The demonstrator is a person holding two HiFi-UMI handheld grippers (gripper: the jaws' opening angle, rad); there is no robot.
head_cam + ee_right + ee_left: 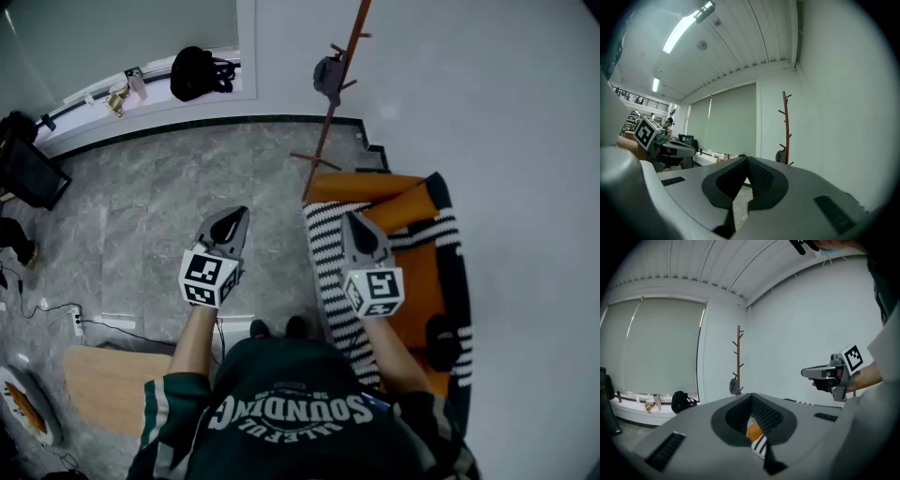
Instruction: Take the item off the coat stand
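Note:
A thin brown coat stand (pixel 330 103) rises in the corner by the white wall, and a small grey item (pixel 327 77) hangs from one of its low pegs. My left gripper (pixel 234 219) is shut and empty, held over the floor well short of the stand. My right gripper (pixel 352 221) is also shut and empty, hovering over the armchair. In the left gripper view the stand (pixel 738 359) and grey item (pixel 735 386) lie far beyond the closed jaw tips (pixel 751 397). The right gripper view shows the stand (pixel 787 129) and item (pixel 781 155) to the right of its tips (pixel 746 158).
An orange armchair (pixel 422 272) with a black-and-white striped throw (pixel 330 262) stands just right of the stand's feet. A black bag (pixel 197 73) sits on the window sill. A wooden table (pixel 108 384) is at lower left, with a cable and power strip (pixel 77 323) on the grey floor.

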